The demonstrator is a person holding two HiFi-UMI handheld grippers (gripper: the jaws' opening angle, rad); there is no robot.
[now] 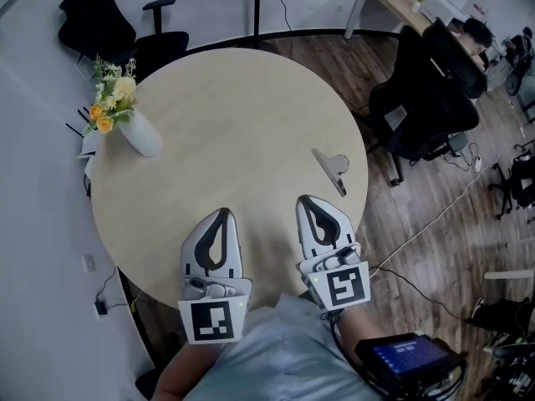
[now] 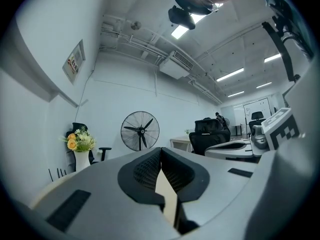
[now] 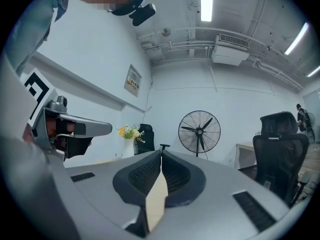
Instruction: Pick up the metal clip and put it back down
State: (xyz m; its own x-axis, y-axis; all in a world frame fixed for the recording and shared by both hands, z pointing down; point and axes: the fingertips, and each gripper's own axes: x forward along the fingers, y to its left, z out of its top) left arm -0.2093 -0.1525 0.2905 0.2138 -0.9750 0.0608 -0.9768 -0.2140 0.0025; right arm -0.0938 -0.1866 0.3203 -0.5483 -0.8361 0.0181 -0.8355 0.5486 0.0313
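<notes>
At the near edge of the round bench (image 1: 234, 115) sit the left tongs (image 1: 221, 215) and the right tongs (image 1: 307, 201), each with its jaws pressed together on nothing. The metal clip (image 1: 332, 168) lies on the bench just beyond the right tongs, not touching them, near the right rim.

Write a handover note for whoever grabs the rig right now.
Left gripper: jaws together, empty, over the near edge of the round table.
Right gripper: jaws together, empty, beside the left one.
Metal clip: lies flat on the table near its right edge, just ahead and right of the right gripper, untouched by either.
Vase of flowers: far left, out of the way.
Done: nothing that shows; the clip is not held.
Left: probably open the right gripper, lift the clip, set it back down.
</notes>
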